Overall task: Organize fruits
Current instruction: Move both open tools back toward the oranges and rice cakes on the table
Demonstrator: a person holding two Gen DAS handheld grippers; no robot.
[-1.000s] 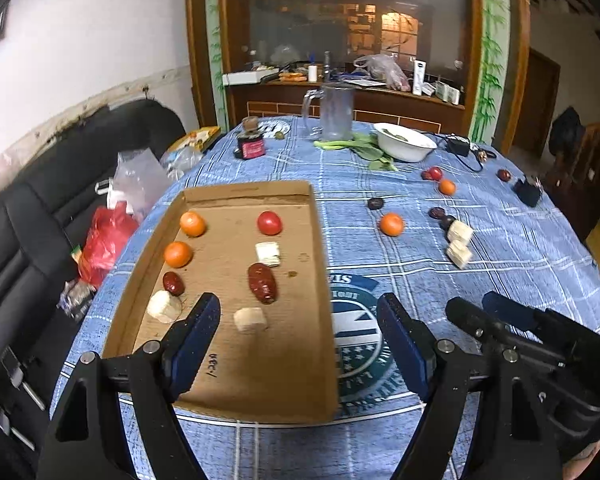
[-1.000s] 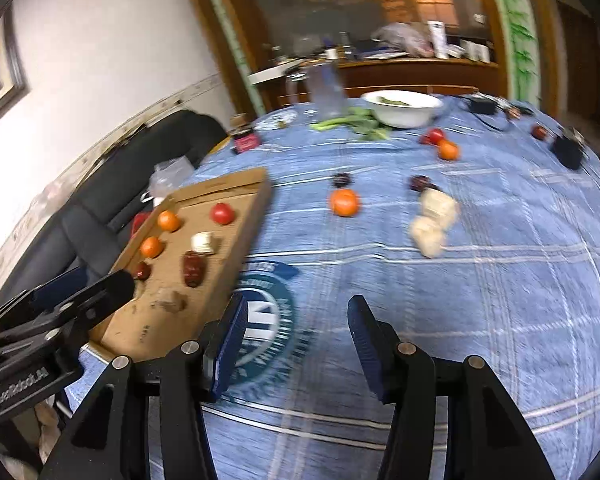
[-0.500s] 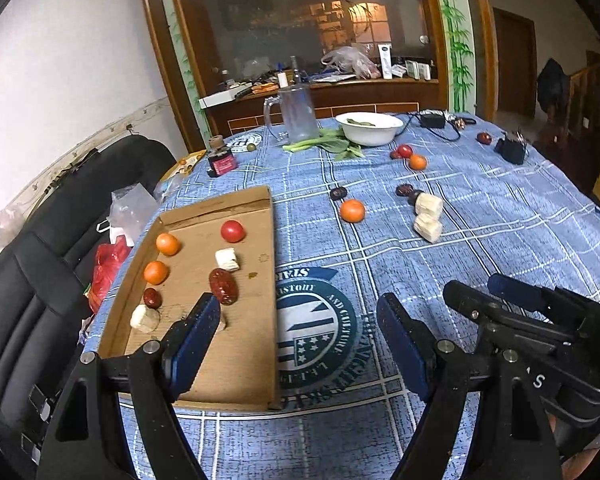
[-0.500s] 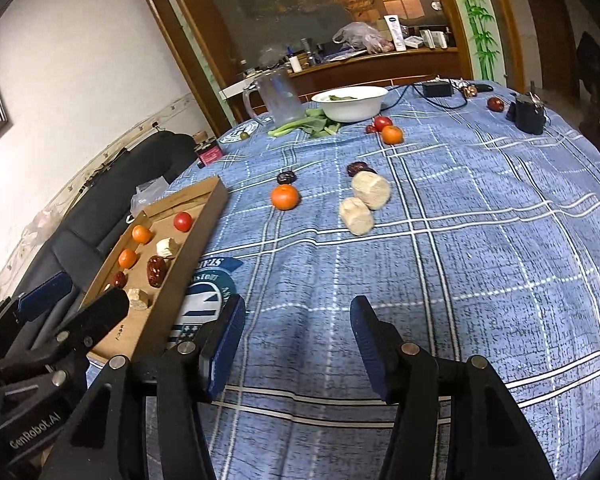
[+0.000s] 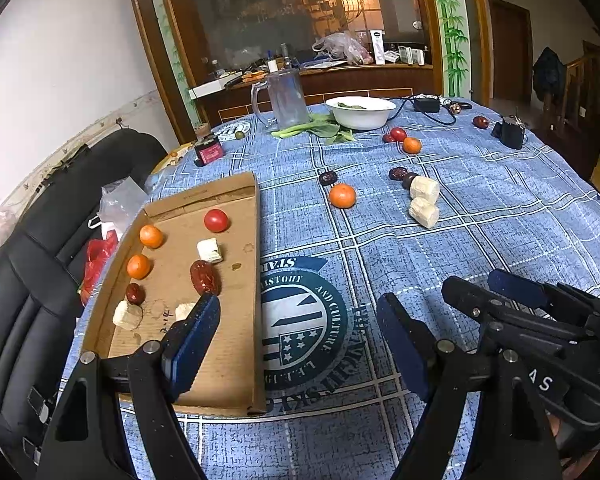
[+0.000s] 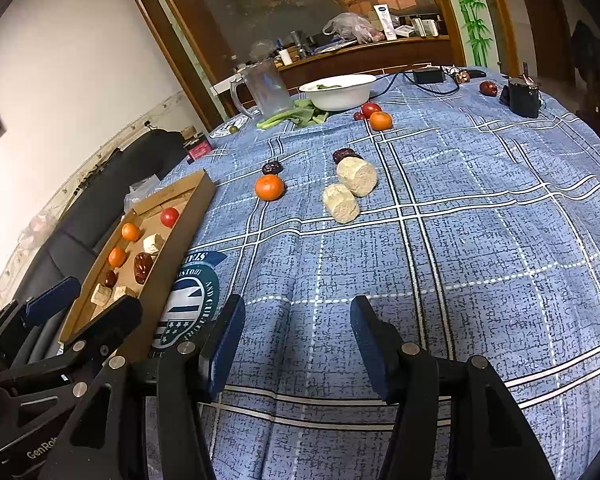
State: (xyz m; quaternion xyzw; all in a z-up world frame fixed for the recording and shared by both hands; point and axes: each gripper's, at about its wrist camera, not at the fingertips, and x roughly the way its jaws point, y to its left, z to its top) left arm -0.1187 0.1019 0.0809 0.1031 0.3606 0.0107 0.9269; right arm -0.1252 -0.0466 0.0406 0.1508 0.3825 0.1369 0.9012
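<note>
A blue checked tablecloth covered the table, with a round printed emblem near its front edge. On the left side lay a shallow cardboard tray — its far rim close to the table's left edge, beside a black seat.

Both grippers hung above the near part of the cloth. The left gripper stood wide apart with nothing between its blue pads, one finger over the tray and the other over the emblem's right side. The right gripper was parted too, empty, above bare cloth.

At the far end stood a clear plastic jug and a white bowl, with green leaves between them.

In mid-table, well apart from the tray, two pale cut chunks lay touching each other, with a loose orange to their left and dark dates just behind. Farther back — near the bowl — sat a second orange touching a red tomato.

Inside the tray were two small oranges along the left wall, a tomato, a white chunk, a large red date, a smaller date and another pale chunk.
</note>
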